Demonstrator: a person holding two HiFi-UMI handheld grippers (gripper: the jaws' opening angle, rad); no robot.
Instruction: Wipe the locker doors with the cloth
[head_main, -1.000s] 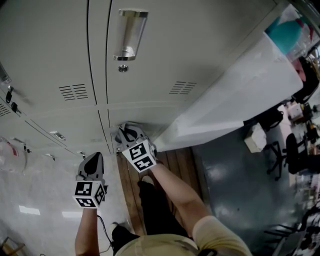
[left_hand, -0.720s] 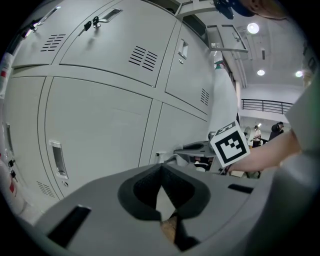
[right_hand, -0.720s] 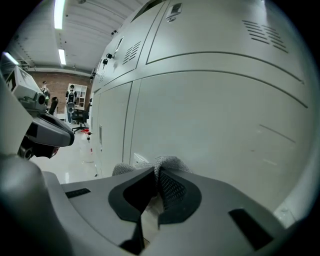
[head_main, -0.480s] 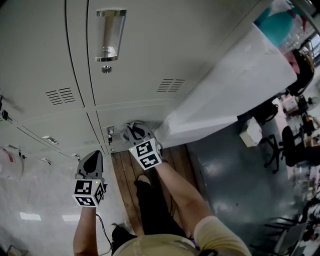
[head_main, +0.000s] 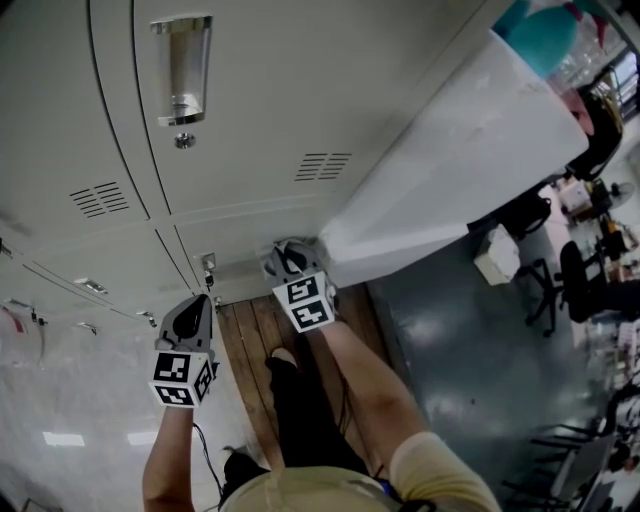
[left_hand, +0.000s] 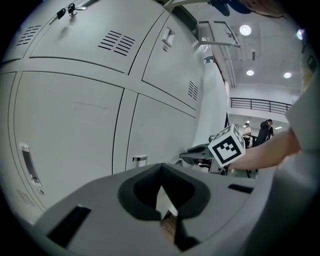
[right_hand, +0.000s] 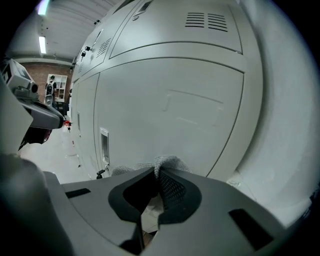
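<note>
The pale grey locker doors (head_main: 260, 110) fill the top of the head view. A grey knitted cloth (right_hand: 167, 162) pokes up between the jaws of my right gripper (head_main: 288, 258), which is shut on it. The cloth (head_main: 285, 250) presses against the lowest locker door (right_hand: 170, 110), near that door's right edge. My left gripper (head_main: 190, 322) hangs lower left, off the doors, with its jaws shut on nothing. In the left gripper view, the left gripper (left_hand: 161, 186) faces the lower doors, and the right gripper's marker cube (left_hand: 227, 145) shows beyond it.
A recessed handle (right_hand: 104, 141) sits left of the cloth. The white side panel (head_main: 460, 150) of the lockers runs right. A strip of wooden boards (head_main: 250, 335) lies under my feet, beside grey floor (head_main: 450, 330). Office chairs (head_main: 580, 290) stand far right.
My right gripper has slid the cloth rightwards along the bottom door, from over the handle towards the locker's corner. The left gripper has stayed put.
</note>
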